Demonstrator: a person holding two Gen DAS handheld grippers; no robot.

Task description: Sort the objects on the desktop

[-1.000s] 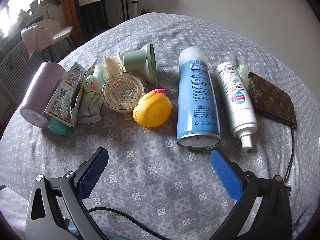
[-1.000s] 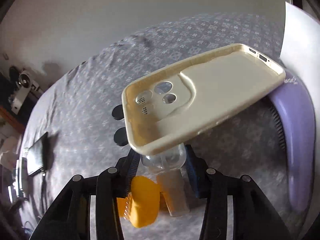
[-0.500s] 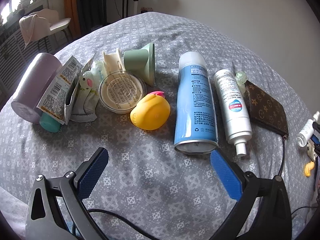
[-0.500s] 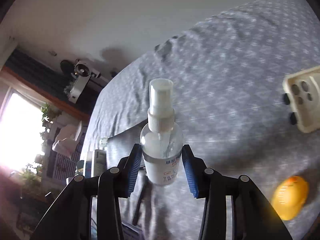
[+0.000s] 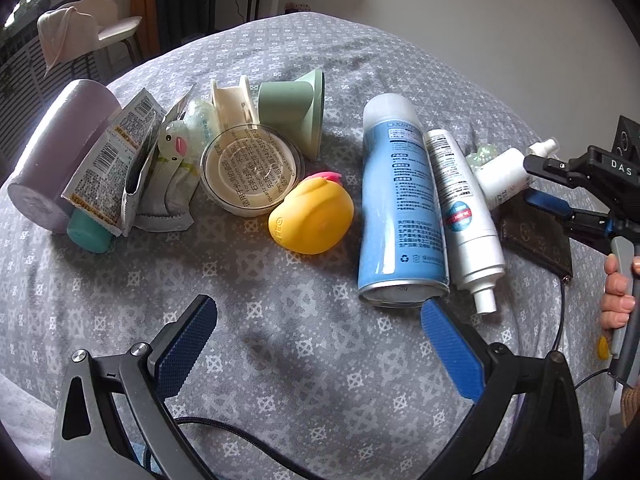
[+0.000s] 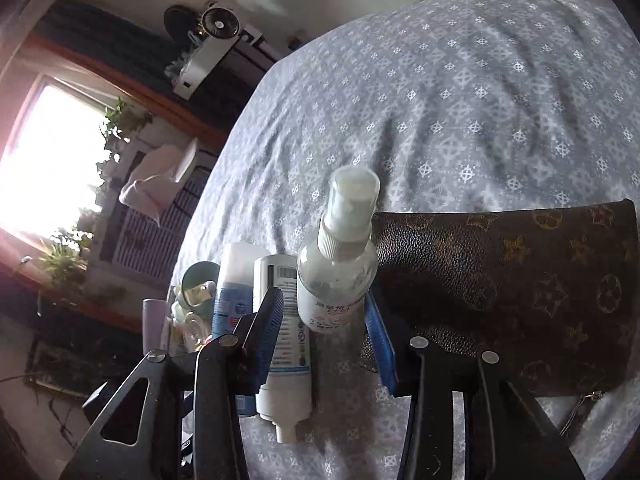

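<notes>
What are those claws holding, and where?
Nothing. The right gripper has just been opening its jaws around the small spray bottle, mid-body; the left gripper is empty.

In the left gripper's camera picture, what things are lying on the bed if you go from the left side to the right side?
Purple roll → barcode packets → round clear tub → yellow duck → blue spray can → white spray bottle → small clear pump bottle → brown patterned wallet.
</notes>
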